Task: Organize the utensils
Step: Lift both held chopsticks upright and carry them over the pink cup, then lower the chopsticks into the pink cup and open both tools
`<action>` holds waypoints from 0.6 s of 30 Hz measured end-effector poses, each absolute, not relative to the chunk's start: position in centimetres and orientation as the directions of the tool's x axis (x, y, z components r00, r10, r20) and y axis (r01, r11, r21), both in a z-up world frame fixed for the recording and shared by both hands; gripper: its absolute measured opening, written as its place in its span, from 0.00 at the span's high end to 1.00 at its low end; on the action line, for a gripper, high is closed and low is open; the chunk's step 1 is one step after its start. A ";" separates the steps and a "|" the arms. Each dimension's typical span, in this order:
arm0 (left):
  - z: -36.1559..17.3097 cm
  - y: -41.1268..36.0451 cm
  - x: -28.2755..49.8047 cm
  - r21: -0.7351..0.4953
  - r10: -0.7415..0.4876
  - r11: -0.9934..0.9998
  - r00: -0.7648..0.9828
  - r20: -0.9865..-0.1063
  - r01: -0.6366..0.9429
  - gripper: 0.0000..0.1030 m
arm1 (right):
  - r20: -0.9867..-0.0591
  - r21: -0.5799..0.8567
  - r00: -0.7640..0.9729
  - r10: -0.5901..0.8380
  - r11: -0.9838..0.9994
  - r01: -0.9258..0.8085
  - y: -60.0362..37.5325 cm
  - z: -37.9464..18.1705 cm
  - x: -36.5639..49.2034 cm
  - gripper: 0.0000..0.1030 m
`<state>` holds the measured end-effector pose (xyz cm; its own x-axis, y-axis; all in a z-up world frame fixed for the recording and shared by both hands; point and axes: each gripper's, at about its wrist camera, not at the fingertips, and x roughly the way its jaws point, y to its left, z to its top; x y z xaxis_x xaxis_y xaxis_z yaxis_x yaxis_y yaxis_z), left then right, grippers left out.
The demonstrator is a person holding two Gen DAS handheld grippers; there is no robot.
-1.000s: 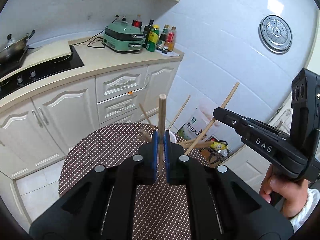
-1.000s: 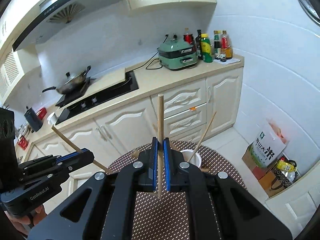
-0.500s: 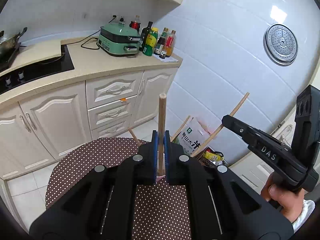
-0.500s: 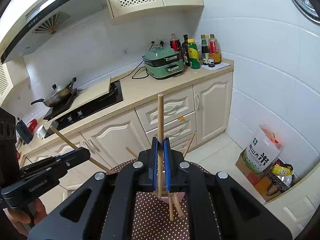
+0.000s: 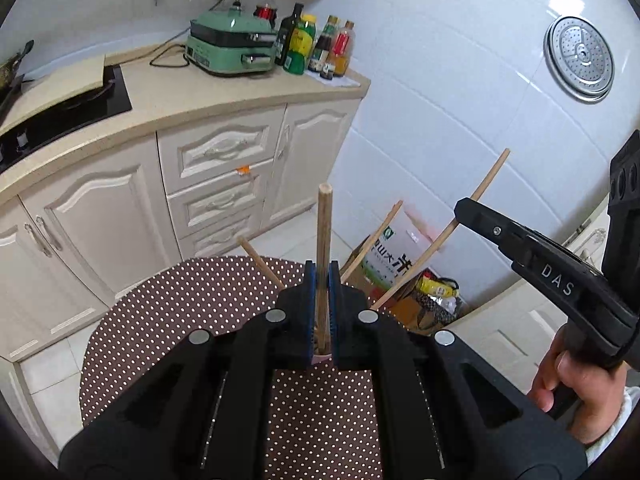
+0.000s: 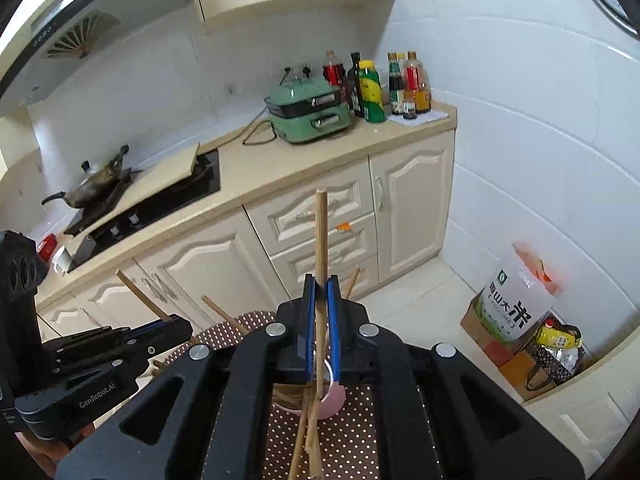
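Left wrist: left gripper (image 5: 322, 312) and right gripper (image 6: 322, 328) jaws each pinching chopstick (image 5: 323, 248); pink cup (image 6: 334, 398) below.

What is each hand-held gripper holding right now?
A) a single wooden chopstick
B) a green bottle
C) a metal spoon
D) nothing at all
A. The left hand-held gripper is shut on an upright wooden chopstick, and the right hand-held gripper is clamped on another chopstick above a pink cup.
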<state>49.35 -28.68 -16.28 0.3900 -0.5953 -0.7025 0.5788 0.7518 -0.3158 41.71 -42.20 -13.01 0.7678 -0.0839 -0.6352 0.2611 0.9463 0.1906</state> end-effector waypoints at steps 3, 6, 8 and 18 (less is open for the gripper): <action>-17.1 -29.0 49.6 -0.315 -0.589 0.750 0.371 -0.718 0.581 0.94 | -0.661 0.184 0.747 -0.077 0.948 0.261 -42.2 -14.1 42.2 0.95; -18.0 -29.4 49.6 -0.310 -0.579 0.750 0.353 -0.735 0.585 0.94 | -0.682 0.187 0.728 -0.066 0.947 0.261 -42.1 -15.1 42.5 0.95; -18.4 -29.7 49.6 -0.309 -0.576 0.749 0.344 -0.742 0.586 0.94 | -0.693 0.187 0.718 -0.060 0.947 0.260 -42.1 -15.7 42.8 0.95; -20.0 -30.7 49.1 -0.266 -0.540 0.747 0.323 -0.778 0.609 0.94 | -0.755 0.187 0.656 -0.018 0.952 0.241 -41.3 -18.4 43.5 0.95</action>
<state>49.12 -30.68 -19.96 0.3226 -0.5397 -0.7776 0.6089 0.7473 -0.2660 43.49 -41.29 -18.36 0.6560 -0.0177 -0.7546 0.2411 0.9522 0.1873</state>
